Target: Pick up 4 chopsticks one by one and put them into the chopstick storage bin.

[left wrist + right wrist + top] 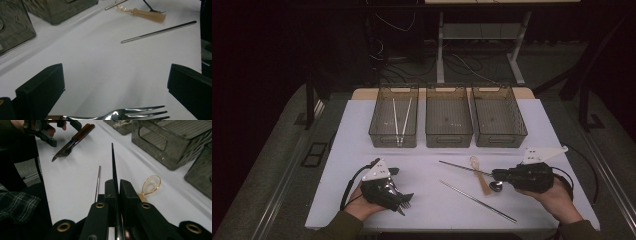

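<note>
the right hand-held gripper (116, 187) has its jaws pressed together on a thin dark rod (113, 165) running toward 12 o'clock. a steel chopstick (98, 182) lies just beside it at 11 o'clock, a clear spoon (150, 185) at 2 o'clock, both on the white surface (75, 177). the left hand-held gripper (53, 130) hovers over forks (67, 148) at 10 o'clock. mesh bins (172, 142) stand at 1 o'clock.

Fork (117, 115) cut off at 6 o'clock edge of left gripper view, handle mostly hidden. Dark spoon's (114, 173) bowel end hidden between the right gripper's (116, 186) jaws. Bins cropped at 12 o'clock.
</note>
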Demonstrator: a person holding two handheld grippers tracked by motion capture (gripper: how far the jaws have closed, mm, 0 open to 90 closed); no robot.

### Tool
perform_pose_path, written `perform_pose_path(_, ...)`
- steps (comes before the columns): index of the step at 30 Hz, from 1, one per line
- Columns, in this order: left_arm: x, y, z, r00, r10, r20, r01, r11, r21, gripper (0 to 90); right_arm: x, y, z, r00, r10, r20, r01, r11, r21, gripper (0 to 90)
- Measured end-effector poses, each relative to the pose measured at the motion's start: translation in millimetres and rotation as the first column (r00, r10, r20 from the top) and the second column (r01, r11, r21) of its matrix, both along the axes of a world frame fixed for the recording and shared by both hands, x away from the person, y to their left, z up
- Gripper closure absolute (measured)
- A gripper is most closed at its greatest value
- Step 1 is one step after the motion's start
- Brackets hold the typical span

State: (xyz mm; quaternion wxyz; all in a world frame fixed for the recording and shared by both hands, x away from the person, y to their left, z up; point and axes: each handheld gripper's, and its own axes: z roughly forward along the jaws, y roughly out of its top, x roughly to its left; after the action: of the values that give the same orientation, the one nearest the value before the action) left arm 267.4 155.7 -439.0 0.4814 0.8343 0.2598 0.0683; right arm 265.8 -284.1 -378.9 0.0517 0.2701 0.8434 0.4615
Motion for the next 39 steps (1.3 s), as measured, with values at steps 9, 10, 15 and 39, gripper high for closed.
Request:
perform_pose_path(9, -0.5, -0.1, 0.4, 1.0, 0.0, 0.003, 0.0, 1.0, 0.001, 0.0, 9.9, 6.3, 7.9, 0.9998, -0.009, 0.016, 0.008, 1.0, 0.025, 85.5)
perform_pose_path(10, -0.5, 0.0, 0.4, 1.0, -0.001, 0.003, 0.001, 1.0, 0.002, 0.0, 11.2, 6.9, 8.7, 0.9998, -0.009, 0.019, 0.009, 1.0, 0.025, 85.4)
perform_pose_path(15, -0.5, 0.1, 0.1, 1.0, 0.003, 0.001, -0.003, 1.0, -0.006, 0.0, 16.9, 11.2, 13.3, 0.9994, -0.02, 0.028, 0.019, 0.999, 0.039, 85.4)
perform_pose_path(39, -0.2, 1.6, 0.8, 0.9999, 0.009, 0.005, -0.009, 0.9999, -0.004, 0.0, 55.5, 58.1, 35.4, 0.9949, -0.073, 0.069, 0.068, 0.995, 0.072, 85.5)
